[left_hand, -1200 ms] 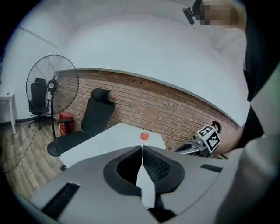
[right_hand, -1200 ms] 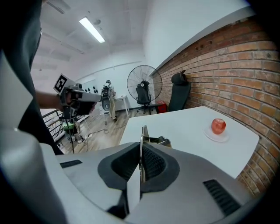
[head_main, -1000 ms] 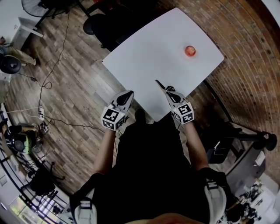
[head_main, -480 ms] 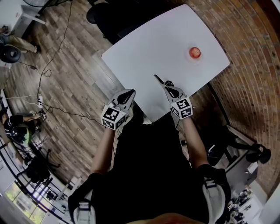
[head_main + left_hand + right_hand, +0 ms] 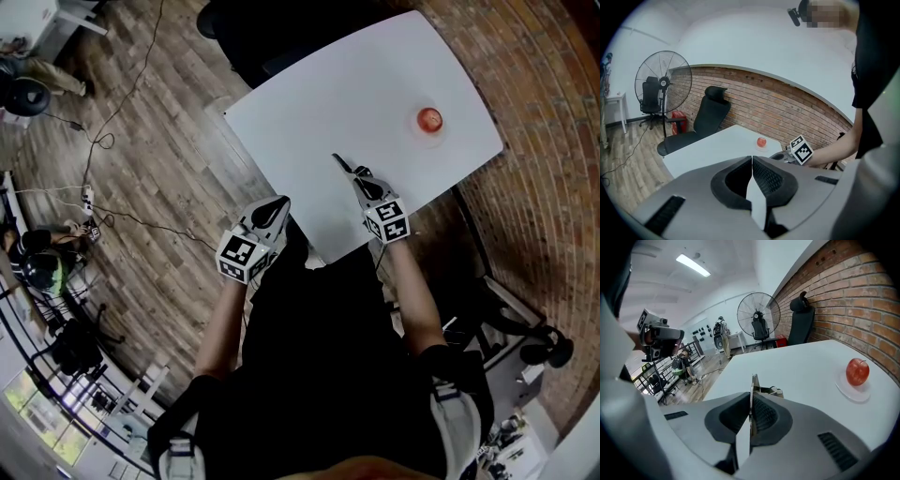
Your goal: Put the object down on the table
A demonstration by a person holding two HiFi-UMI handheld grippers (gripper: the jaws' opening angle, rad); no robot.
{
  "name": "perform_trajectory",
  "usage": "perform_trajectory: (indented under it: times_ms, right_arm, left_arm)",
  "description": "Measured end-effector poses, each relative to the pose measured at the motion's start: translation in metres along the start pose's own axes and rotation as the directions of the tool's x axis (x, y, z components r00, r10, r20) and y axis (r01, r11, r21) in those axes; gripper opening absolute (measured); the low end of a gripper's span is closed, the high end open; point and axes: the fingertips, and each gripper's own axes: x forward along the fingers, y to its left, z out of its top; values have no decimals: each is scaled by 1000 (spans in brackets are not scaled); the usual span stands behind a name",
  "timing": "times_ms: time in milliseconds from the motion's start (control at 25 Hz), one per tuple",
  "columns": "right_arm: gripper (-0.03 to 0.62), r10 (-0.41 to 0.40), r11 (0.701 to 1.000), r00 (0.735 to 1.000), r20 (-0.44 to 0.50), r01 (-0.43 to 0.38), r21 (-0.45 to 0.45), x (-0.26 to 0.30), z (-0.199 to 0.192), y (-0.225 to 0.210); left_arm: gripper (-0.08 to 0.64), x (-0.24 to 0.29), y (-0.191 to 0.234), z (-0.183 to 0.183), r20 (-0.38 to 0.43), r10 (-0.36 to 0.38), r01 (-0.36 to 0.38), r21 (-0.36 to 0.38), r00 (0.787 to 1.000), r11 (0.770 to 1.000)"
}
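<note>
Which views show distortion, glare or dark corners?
Head view: fisheye bows the edges of the white table. Left gripper view: brick wall curves, corners black. Right gripper view: ceiling strip light blown out, corners black, apple sharp.

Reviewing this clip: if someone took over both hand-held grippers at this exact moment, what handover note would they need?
The left hand-held gripper is shut and empty, by the near edge of the white table.
The right hand-held gripper is shut on a thin metal tool, held over the table; I cannot tell what kind of tool it is.
A red apple sits on a small plate farther across the table, apart from both grippers.
Done: the tool is over the table.
Left: lower it onto a bare spot, open the jaws, pull back.
</note>
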Motion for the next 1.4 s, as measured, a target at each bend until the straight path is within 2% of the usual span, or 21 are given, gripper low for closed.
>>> perform_trajectory:
  times_ms: [480, 720, 920, 1400]
  right_arm:
    - [4, -3, 999, 999, -40, 5, 42, 36, -6, -6]
    - [6, -8, 1000, 998, -69, 10, 17, 40, -11, -1]
    - [8, -4, 999, 995, -101, -2, -55, 40, -14, 7]
    - [35, -39, 998, 994, -103, 33, -55, 45, -17, -8]
  left_arm:
    - [22, -9, 9, -4, 0, 30, -30, -27, 1000, 999]
    - [21, -14, 10, -4, 0, 24, -24, -18, 1000, 1000]
    - [23, -14, 11, -1, 8, 15, -15, -21, 1000, 1000]
    - [23, -9, 0, -7, -22, -10, 10, -2, 1000, 1000]
